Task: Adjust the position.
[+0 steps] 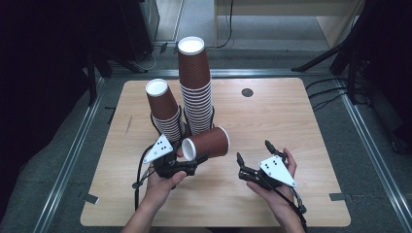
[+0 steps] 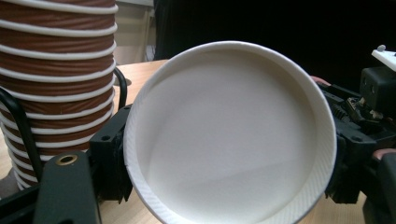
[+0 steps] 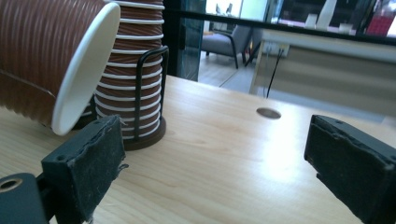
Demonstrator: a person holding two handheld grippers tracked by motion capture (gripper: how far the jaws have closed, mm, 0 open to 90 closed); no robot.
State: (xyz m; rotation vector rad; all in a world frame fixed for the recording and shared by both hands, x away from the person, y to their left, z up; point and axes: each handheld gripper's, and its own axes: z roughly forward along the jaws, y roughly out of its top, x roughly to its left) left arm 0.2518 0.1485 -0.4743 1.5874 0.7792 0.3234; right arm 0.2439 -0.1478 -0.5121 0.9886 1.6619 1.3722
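Note:
My left gripper (image 1: 190,159) is shut on a single brown ribbed paper cup (image 1: 208,142), which it holds on its side above the table. The cup's white round end (image 2: 229,135) faces the left gripper view, with a black pad (image 2: 111,156) at each side of it. Just behind stand two stacks of upturned brown cups: a tall stack (image 1: 195,90) and a shorter, leaning stack (image 1: 164,110), both in a black wire holder (image 3: 150,88). My right gripper (image 1: 252,151) hovers to the right of the held cup (image 3: 51,65), open, with nothing between its pads (image 3: 91,161).
The wooden table (image 1: 277,126) has a round dark cable hole (image 1: 247,92) at the back right. Metal floor rails run along both sides. Dark stands and cables lie beyond the table's right edge. Bare tabletop stretches to the right of the stacks.

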